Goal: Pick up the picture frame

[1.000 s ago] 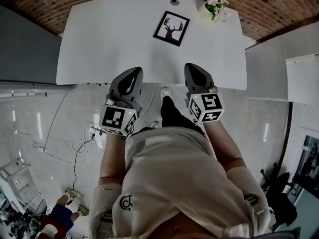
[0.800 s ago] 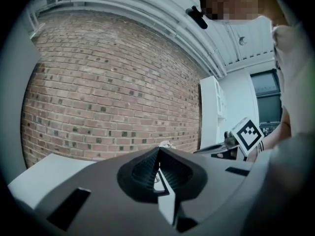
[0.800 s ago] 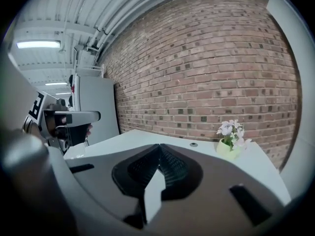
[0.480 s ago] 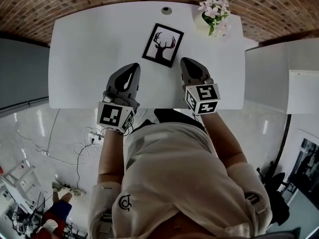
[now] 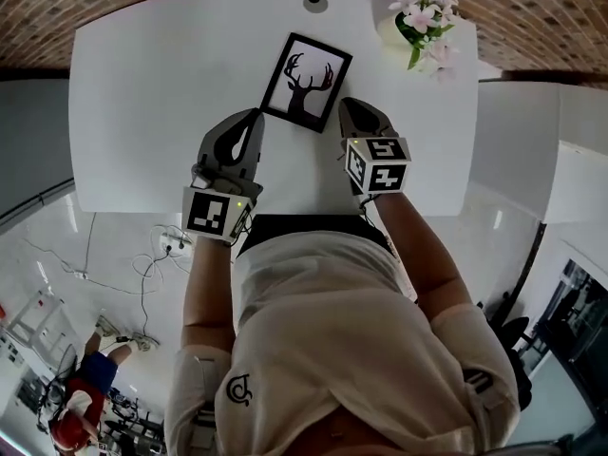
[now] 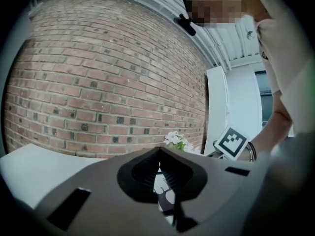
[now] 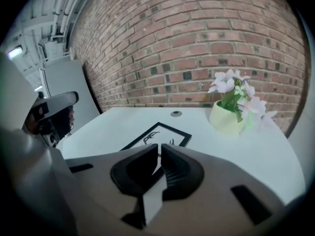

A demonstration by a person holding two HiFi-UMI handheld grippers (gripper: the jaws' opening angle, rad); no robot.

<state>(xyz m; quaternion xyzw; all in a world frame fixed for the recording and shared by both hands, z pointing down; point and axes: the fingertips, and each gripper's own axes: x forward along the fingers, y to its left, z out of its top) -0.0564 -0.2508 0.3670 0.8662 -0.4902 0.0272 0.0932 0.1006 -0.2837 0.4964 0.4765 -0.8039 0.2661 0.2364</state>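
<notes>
A black picture frame (image 5: pixel 306 82) with a deer-antler print lies flat on the white table (image 5: pixel 142 84), tilted a little. My left gripper (image 5: pixel 255 114) is just off its near left corner, jaws shut and empty. Through that gripper's own view, the frame (image 6: pixel 165 196) shows below the closed tips (image 6: pixel 158 150). My right gripper (image 5: pixel 349 104) sits at the frame's near right edge. Its jaws (image 7: pixel 160 146) are opening, with a narrow gap and nothing between them. The frame (image 7: pixel 156 135) lies just beyond them.
A pale pot of pink and white flowers (image 5: pixel 418 17) stands at the table's back right, behind the frame. A round cable hole (image 5: pixel 314 3) sits at the back edge. A brick wall runs behind the table. White cabinets (image 5: pixel 532 141) stand to the right.
Both grippers have come forward from the table's near edge and lower, and now flank the frame's near corners. The right gripper's jaws show a small gap.
</notes>
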